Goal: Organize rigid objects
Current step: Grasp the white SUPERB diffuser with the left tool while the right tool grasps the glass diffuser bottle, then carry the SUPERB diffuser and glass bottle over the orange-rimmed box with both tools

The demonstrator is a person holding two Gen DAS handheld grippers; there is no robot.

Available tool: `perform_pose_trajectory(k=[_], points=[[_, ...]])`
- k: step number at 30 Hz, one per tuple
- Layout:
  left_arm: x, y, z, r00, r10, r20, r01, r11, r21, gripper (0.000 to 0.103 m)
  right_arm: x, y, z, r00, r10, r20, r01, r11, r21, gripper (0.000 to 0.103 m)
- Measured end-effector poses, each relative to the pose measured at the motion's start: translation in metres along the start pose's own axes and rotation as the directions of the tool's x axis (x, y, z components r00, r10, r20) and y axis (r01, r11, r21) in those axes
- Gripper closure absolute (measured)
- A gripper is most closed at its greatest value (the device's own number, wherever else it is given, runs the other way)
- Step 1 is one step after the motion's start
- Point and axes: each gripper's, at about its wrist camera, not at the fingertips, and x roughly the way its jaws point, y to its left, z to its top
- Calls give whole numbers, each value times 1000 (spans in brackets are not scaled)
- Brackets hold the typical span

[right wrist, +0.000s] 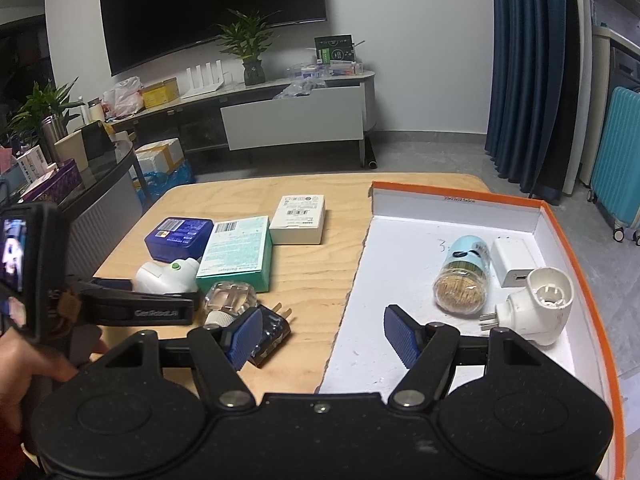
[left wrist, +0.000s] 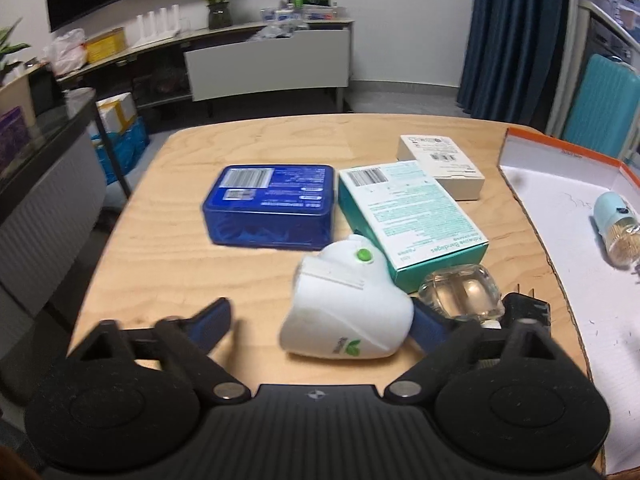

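The left claw (left wrist: 324, 326) is lowered over the wooden table (left wrist: 168, 240), its blue-padded fingers (left wrist: 214, 322) standing on either side of a white plug-in device with a green button (left wrist: 346, 308). The left pad is clearly apart from the device; whether the right pad touches it cannot be told, as the device hides it. No grasp shows yet.

Taking the white device as the landmark: a blue tin (left wrist: 270, 206) lies just beyond it to the left, a teal bandage box (left wrist: 412, 216) touches or nearly touches it beyond and to the right, and a beige carton (left wrist: 442, 166) sits further back behind the teal box. A clear glass bottle (left wrist: 462, 294) lies just to the right of the device, with a black plug adapter (left wrist: 526, 306) beside that.

Well to the right stands an orange-rimmed box lid (right wrist: 576, 240), holding a toothpick jar (right wrist: 464, 276), a white charger (right wrist: 514, 262) and a white socket adapter (right wrist: 536, 306).

The right claw (right wrist: 324, 336) hangs released and empty over the lid's near left edge.
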Motion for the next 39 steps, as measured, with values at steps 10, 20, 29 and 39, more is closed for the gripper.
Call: perform_pose_trajectory(k=[10, 20, 29, 39], points=[[-7, 18, -5, 997, -72, 40, 72, 997, -4, 38, 19, 26, -3, 997, 56, -44, -60, 994, -88, 22], [-44, 39, -9, 996, -50, 75, 58, 993, -107, 38, 79, 76, 11, 984, 135, -115, -156, 968, -197, 26], [-49, 54, -12, 994, -56, 92, 71, 983, -167, 38, 126, 84, 9, 975, 104, -198, -147, 966, -214, 43], [-51, 64, -13, 988, -108, 115, 129, 972, -196, 39, 97, 87, 17, 986, 100, -131, -119, 983, -143, 44]])
